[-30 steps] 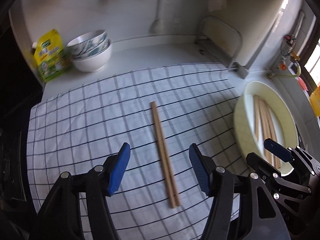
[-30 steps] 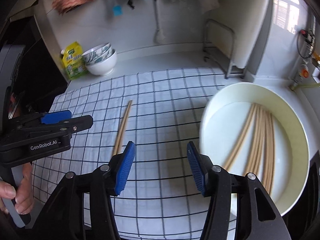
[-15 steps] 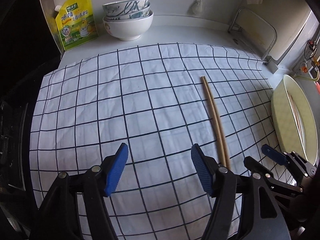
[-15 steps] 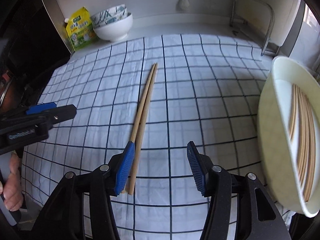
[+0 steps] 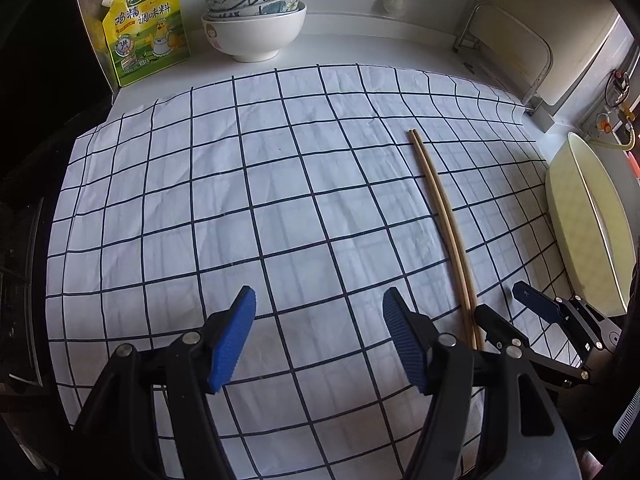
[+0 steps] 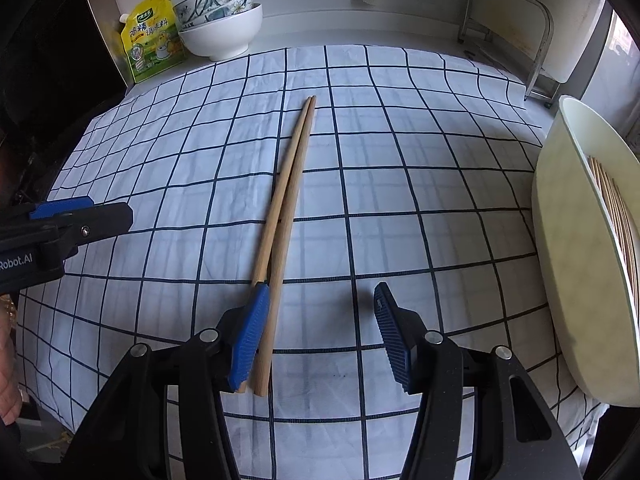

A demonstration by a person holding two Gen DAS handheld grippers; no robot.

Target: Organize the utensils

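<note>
Two wooden chopsticks [image 6: 286, 200] lie side by side on the checked cloth [image 6: 400, 200]; they also show in the left wrist view [image 5: 444, 220]. My right gripper [image 6: 316, 328] is open low over their near ends, its left pad [image 6: 250, 336] over one chopstick. My left gripper [image 5: 316, 336] is open and empty over bare cloth [image 5: 240, 200], to the left of the chopsticks. A cream oval dish [image 6: 568, 248] at the right holds several more chopsticks [image 6: 616, 216]; the dish also shows in the left wrist view [image 5: 576, 216].
Stacked bowls [image 5: 252, 20] and a yellow seasoning pouch [image 5: 144, 32] stand at the back left by the wall. A metal rack [image 6: 516, 24] stands at the back right. A dark drop borders the cloth on the left.
Both grippers have moved left and lower. The right gripper has come down over the near ends of the two chopsticks. The left gripper has shifted away to their left.
</note>
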